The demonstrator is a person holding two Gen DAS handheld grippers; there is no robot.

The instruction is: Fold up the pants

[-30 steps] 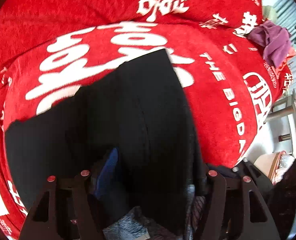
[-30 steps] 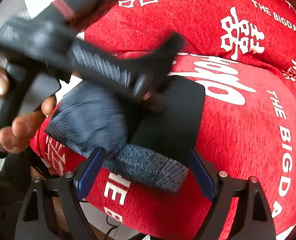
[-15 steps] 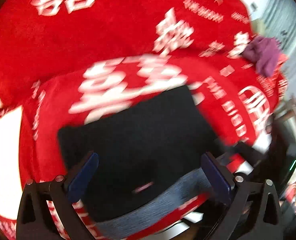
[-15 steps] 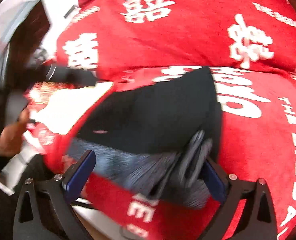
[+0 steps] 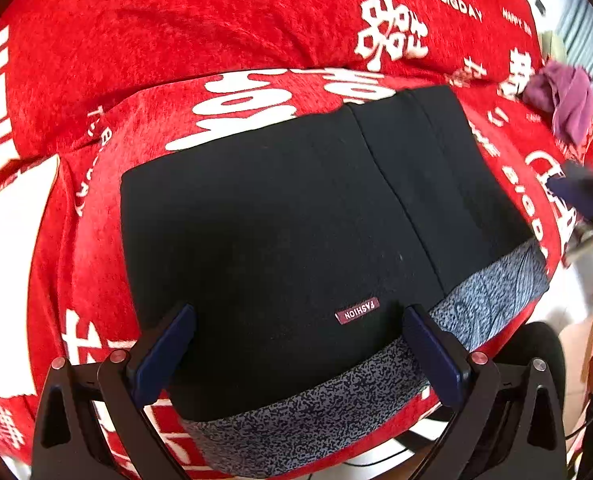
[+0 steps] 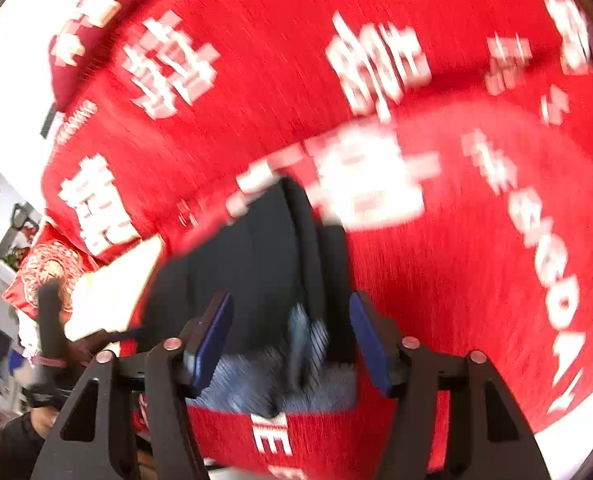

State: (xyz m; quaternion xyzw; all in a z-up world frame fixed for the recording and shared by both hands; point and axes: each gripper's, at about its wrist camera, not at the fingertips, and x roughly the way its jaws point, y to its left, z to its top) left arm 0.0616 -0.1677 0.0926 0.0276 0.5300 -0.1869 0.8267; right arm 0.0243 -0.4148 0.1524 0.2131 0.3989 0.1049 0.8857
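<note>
Black pants [image 5: 296, 208] lie folded into a flat rectangle on a red blanket [image 5: 176, 60] with white lettering. Their grey speckled waistband [image 5: 316, 412] runs along the near edge, with a small "FASHION" label just above it. My left gripper [image 5: 298, 316] hovers over that near edge, open wide, its pads clear of the cloth. The right wrist view is blurred. There the pants [image 6: 256, 248] show their stacked right-hand folds, which sit between the fingers of my right gripper [image 6: 290, 304]. Its jaws are closing, and I see no pad pressing on the cloth.
A purple cloth [image 5: 564, 100] lies bunched at the blanket's far right. The blanket's near edge drops to a pale floor [image 5: 576, 320]. A red embroidered cushion [image 6: 44, 268] sits at the left, beside a dark gripper handle [image 6: 50, 320].
My left gripper let go of the black cloth, opened wide and drew back. The pants now lie flat and folded. My right gripper rolled and its jaws narrowed around the right-hand folds.
</note>
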